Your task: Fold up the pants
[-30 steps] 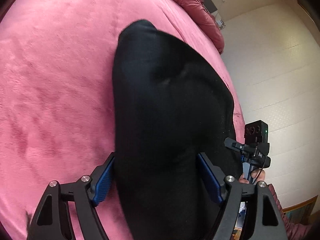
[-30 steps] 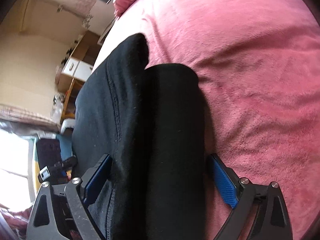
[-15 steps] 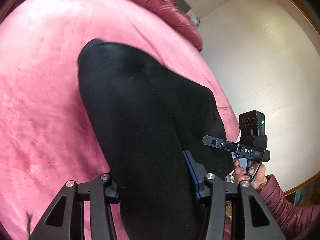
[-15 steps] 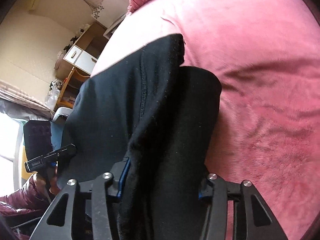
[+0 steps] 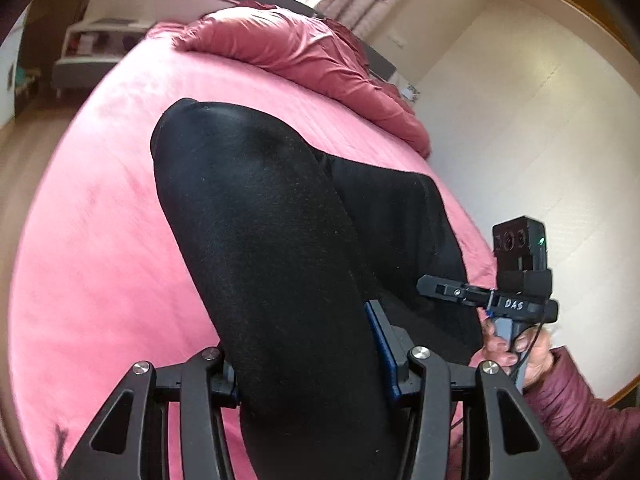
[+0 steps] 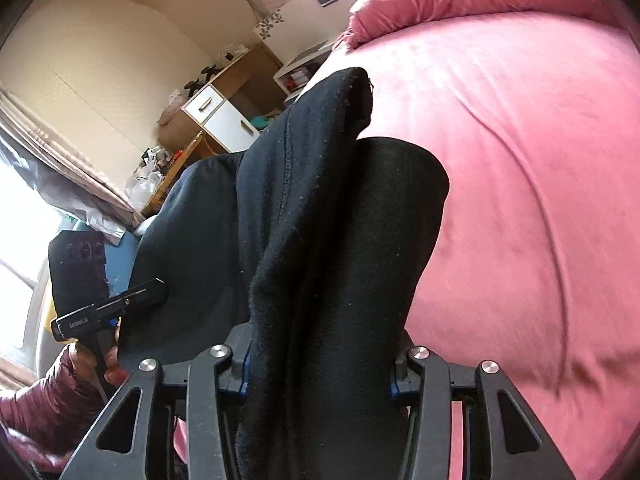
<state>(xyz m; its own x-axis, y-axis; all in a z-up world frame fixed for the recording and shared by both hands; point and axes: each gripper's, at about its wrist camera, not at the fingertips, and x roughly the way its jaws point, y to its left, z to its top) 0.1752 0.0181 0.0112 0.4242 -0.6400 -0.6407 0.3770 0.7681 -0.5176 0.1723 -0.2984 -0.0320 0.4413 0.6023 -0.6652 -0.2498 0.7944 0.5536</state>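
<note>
Black pants [image 5: 260, 220] hang bunched in a thick folded roll over the pink bed cover [image 5: 100, 240]. My left gripper [image 5: 308, 354] is shut on the near end of the roll, its blue pads pressed into the fabric. In the right wrist view the pants [image 6: 340, 208] run up from my right gripper [image 6: 320, 368], which is shut on them too. The near end is lifted off the bed cover [image 6: 540, 160] while the far end lies on it. Each gripper shows in the other's view: the right one [image 5: 444, 288] beside the cloth at the right, the left one [image 6: 148, 290] at the left.
A crumpled pink duvet [image 5: 312, 52] lies at the head of the bed. Pale floor [image 5: 540, 140] borders the bed's right side. A wooden cabinet with white drawers [image 6: 216, 112] and clutter stand beyond the left side. A person's hand [image 5: 516, 340] in a maroon sleeve holds the right gripper.
Both grippers went from open around the pants to shut on them. Both then rose and pulled back, lifting the near end of the pants off the bed.
</note>
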